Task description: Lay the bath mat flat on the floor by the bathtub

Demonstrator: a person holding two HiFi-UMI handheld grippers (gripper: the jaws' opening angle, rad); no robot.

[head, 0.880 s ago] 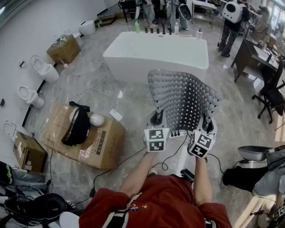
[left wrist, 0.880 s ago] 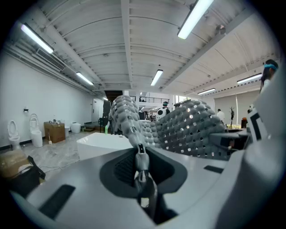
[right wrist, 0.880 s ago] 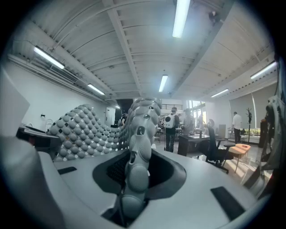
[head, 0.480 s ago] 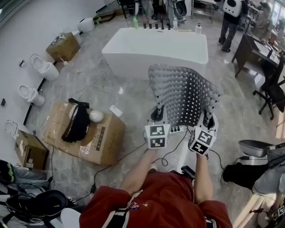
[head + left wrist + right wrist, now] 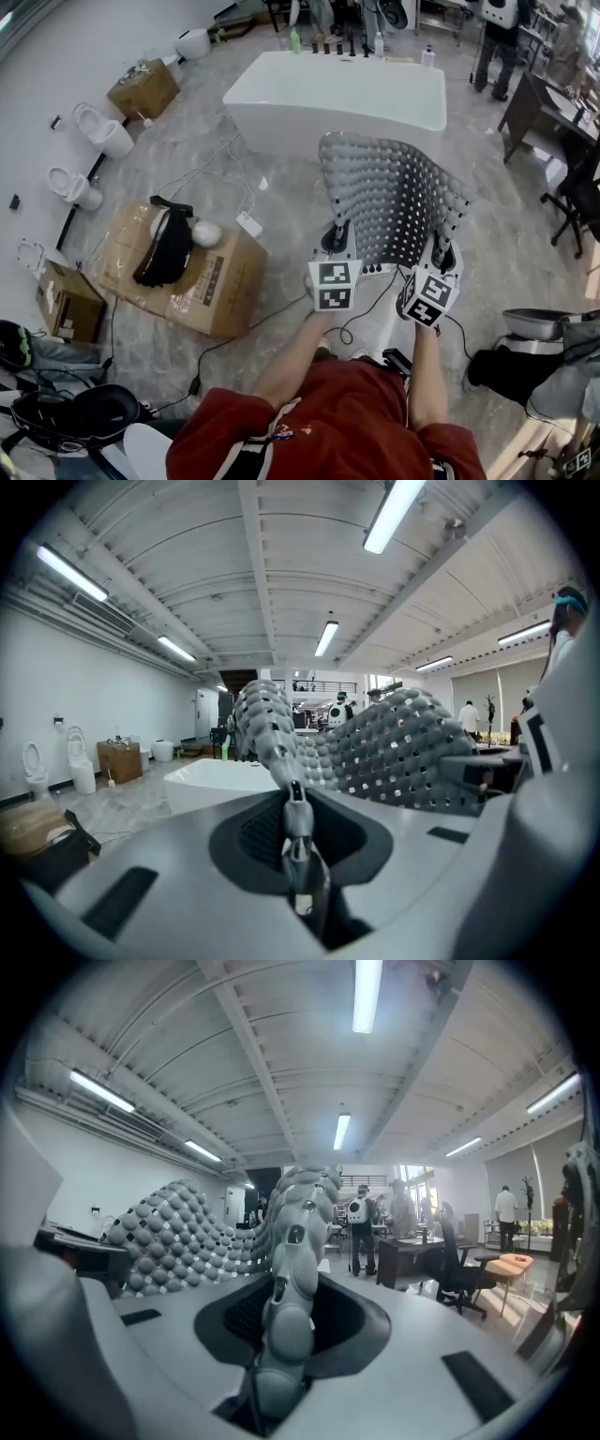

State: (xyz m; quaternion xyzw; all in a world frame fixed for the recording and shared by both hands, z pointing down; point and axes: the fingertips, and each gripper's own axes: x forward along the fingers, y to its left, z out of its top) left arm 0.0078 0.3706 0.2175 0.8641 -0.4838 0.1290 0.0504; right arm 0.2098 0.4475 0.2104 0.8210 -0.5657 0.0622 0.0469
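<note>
A grey bath mat (image 5: 392,202) with bumps and small holes hangs in the air, spread between both grippers and bulging upward. My left gripper (image 5: 335,241) is shut on its near left corner, and the mat's edge (image 5: 272,738) runs up from the jaws in the left gripper view. My right gripper (image 5: 444,253) is shut on the near right corner, where the bumpy edge (image 5: 295,1232) rises between its jaws. The white bathtub (image 5: 337,98) stands on the floor just beyond the mat and also shows low at the left in the left gripper view (image 5: 211,780).
A cardboard box (image 5: 178,272) with a black item on top lies at the left. Cables (image 5: 211,173) run over the marble floor before the tub. Toilets (image 5: 98,136) line the left wall. A desk and office chair (image 5: 572,192) stand at right; people (image 5: 497,37) beyond the tub.
Both grippers keep the same hold on the mat. The scene has slid slightly down in the head view; the tub sits a little lower and nearer.
</note>
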